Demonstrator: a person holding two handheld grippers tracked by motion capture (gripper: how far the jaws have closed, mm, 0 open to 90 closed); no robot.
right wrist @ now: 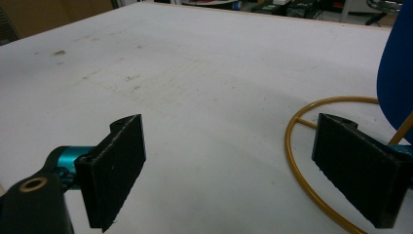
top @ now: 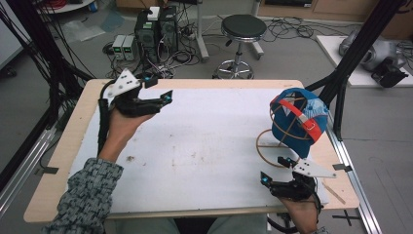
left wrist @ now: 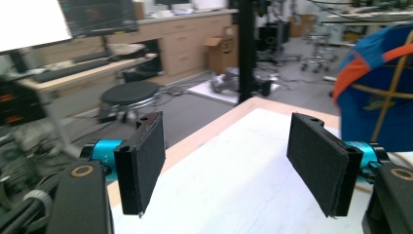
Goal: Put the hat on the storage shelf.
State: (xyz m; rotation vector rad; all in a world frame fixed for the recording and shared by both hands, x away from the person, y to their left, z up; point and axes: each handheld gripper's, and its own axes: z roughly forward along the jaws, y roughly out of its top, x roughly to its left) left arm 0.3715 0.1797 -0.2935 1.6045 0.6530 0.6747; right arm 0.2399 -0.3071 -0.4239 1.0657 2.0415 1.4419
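With my left tool (top: 158,90) and right tool (top: 275,168) both released, I could tip the cap (top: 297,122) off its wire stand (top: 263,146) by nudging it.

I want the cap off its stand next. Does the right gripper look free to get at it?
Probably yes. The right gripper is open just in front of the blue cap on its wire stand, with nothing between them.

Overhead camera: looks forward and down across the table (top: 195,146). Gripper cameras: low, close over it; both catch the blue cap (left wrist: 375,97).
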